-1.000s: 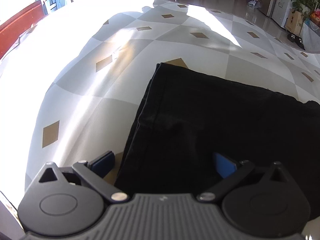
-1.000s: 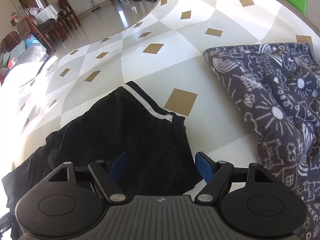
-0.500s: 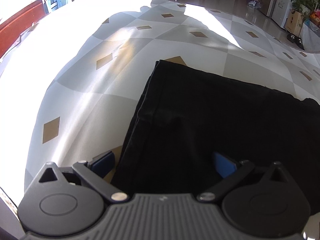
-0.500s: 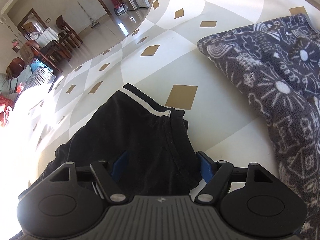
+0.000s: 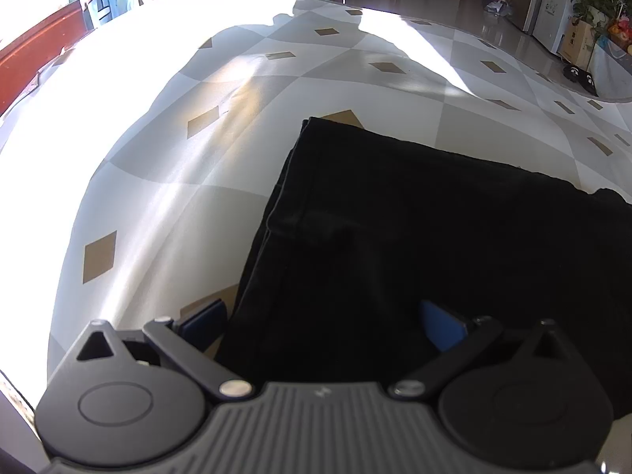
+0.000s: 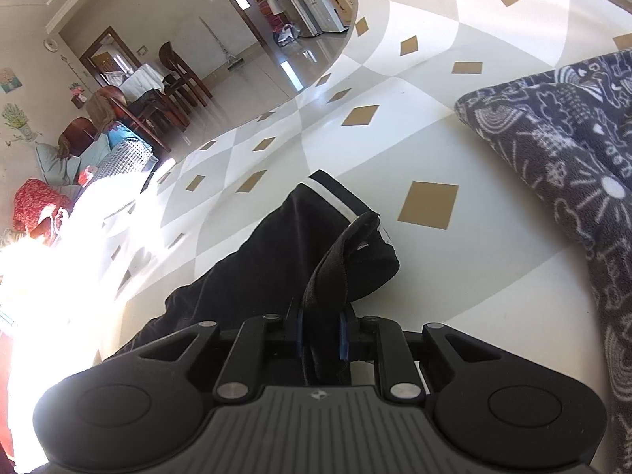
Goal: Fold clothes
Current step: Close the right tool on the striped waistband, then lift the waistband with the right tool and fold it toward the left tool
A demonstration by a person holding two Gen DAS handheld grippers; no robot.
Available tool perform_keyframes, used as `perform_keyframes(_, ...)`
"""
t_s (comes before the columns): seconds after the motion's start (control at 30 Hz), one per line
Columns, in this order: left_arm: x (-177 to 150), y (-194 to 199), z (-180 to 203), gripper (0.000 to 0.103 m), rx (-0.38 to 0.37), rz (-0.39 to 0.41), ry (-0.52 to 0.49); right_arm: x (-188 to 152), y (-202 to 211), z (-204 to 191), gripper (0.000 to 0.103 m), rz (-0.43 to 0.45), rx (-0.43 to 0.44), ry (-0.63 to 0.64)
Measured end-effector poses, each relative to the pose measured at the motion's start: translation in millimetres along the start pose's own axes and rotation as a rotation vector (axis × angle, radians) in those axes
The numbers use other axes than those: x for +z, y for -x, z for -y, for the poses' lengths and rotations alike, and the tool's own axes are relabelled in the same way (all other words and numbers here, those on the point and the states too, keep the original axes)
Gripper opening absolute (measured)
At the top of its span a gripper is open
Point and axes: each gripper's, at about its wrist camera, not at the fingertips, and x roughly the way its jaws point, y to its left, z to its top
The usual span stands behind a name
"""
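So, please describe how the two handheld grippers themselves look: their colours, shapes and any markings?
The left gripper and the right gripper look alike: a ribbed dark grey body with a small logo, two round black discs, black linkage bars with silver rivets, and blue finger pads. No cables, sleeves or hands are visible.

Black garment [image 5: 434, 245] cut off by right frame edge

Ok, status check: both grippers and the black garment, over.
Right gripper closing, fold of black garment bunched between its fingers. Left gripper open, straddling the garment's edge. Patterned blanket lies apart to the side, not in the way.
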Motion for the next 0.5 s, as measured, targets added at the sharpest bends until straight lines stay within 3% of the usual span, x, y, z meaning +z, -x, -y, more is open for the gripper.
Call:
perform_keyframes(0.3, -1, -1, 1, 0.103, 0.001, 0.003, 0.002, -11, 4, -40, 0.016, 0.010, 0.063, 0.162)
perform_keyframes(0.5, 1, 0, 0, 0.103, 0.000, -0.005, 0.013, -14, 8, -59, 0.016, 0.011, 0.114, 0.206)
